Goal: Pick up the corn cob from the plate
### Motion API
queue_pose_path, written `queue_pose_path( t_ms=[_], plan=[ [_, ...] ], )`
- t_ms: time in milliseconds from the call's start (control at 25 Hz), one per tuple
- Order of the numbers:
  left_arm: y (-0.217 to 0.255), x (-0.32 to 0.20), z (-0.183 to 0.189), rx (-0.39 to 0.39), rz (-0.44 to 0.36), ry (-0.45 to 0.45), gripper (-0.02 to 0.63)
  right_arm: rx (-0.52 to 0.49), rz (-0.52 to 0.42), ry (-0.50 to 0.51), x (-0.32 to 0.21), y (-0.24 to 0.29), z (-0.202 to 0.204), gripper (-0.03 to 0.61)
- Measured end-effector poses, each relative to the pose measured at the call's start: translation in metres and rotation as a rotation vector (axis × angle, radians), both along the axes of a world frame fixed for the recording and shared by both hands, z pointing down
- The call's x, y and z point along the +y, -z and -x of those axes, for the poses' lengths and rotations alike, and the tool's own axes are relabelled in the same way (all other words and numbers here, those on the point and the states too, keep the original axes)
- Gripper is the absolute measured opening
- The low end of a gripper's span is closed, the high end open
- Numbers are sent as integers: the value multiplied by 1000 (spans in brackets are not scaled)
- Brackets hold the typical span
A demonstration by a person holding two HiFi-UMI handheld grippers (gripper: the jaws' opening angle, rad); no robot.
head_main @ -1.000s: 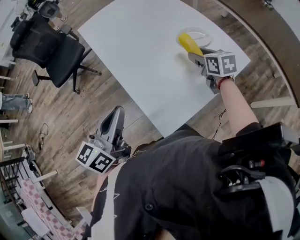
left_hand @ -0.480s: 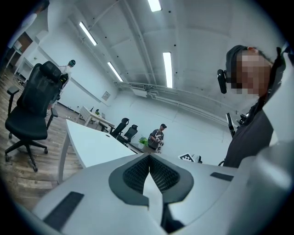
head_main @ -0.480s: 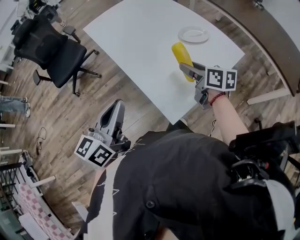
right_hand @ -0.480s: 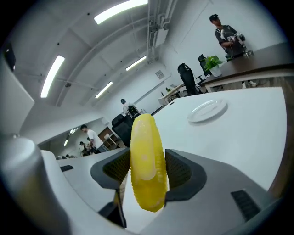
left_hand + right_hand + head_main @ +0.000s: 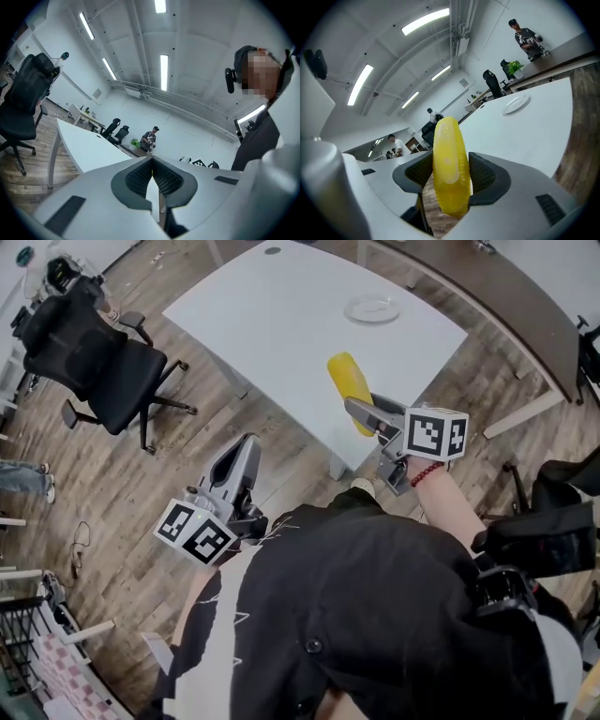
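My right gripper [image 5: 361, 418] is shut on a yellow corn cob [image 5: 349, 388], held in the air over the near edge of the white table [image 5: 281, 324]. In the right gripper view the corn cob [image 5: 449, 164] stands upright between the jaws of the right gripper [image 5: 450, 180]. The empty white plate [image 5: 371, 307] lies far back on the table, also seen as a plate [image 5: 515, 104] in the right gripper view. My left gripper [image 5: 246, 451] hangs low by my left side over the wooden floor, jaws shut with nothing between them [image 5: 151, 174].
A black office chair [image 5: 89, 357] stands left of the table. A dark curved desk [image 5: 487, 296] runs along the right. A person [image 5: 527, 37] stands by that desk, others further back. Wooden floor lies around me.
My right gripper has carried the corn cob away from the plate, back toward me to the table's near edge. The view has drawn back from the table. The left gripper barely moved.
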State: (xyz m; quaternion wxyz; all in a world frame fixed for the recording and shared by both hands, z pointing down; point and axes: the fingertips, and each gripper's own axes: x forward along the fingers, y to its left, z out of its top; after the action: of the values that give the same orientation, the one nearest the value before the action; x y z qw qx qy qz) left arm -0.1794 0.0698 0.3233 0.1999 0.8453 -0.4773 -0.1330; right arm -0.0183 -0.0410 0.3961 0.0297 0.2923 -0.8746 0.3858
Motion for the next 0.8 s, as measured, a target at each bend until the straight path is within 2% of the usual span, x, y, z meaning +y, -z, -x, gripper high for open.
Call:
queue_pose_path(
  t_ms=[240,480,640,800],
  plan=[
    [0,25,-2,11,-11,-105,14,-132,23,-100,53,19,-4,244],
    [-1,38,-6,36,6,-171,14,-118,20,-184,85,20,-22,244],
    [-3,49,-16,79,38,-205,14,-127,69,-198,104,18,-31,244],
    [-6,67,-22,55,46,-208,14,-210,79,-152,111,27,-27,244]
  ],
)
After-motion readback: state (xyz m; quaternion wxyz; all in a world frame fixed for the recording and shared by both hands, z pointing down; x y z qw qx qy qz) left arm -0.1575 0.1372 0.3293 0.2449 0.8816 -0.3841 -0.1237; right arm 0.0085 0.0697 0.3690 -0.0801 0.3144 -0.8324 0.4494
